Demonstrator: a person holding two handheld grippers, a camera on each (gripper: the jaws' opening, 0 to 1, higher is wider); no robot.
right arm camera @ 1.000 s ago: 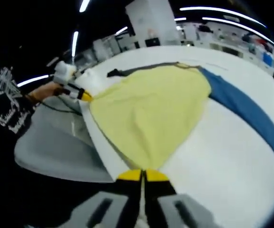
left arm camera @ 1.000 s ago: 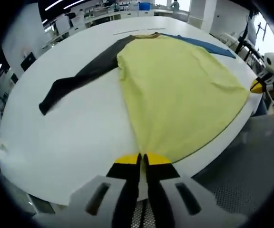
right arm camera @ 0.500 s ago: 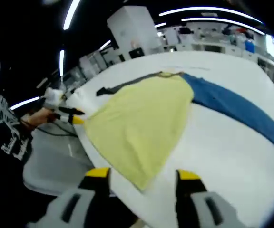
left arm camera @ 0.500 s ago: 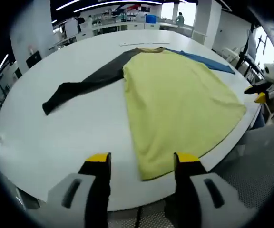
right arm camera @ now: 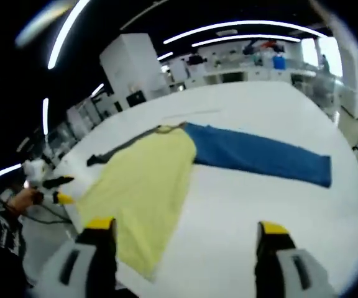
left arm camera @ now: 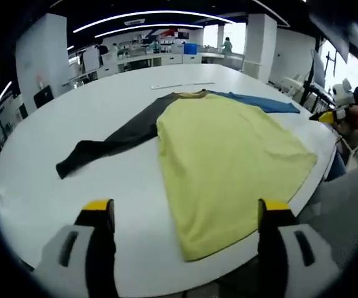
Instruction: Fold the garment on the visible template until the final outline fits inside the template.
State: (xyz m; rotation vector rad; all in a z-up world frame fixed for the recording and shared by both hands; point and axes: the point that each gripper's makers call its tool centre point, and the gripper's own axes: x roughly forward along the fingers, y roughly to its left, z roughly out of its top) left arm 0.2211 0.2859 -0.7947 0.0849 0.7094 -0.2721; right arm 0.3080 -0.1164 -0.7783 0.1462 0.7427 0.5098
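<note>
The shirt (left arm camera: 229, 155) lies flat on the white surface (left arm camera: 73, 205), dark sleeve (left arm camera: 114, 139) and blue sleeve (right arm camera: 260, 155) spread. Both the left claw (left arm camera: 188, 214) and the right claw (right arm camera: 185, 233) hang wide open and empty. Folding looks unstarted; next, grip a sleeve and fold inward.

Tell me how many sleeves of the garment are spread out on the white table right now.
2. The dark grey sleeve stretches out from one side of the yellow body; the blue sleeve stretches out from the opposite side. Both lie flat on the white table.
</note>
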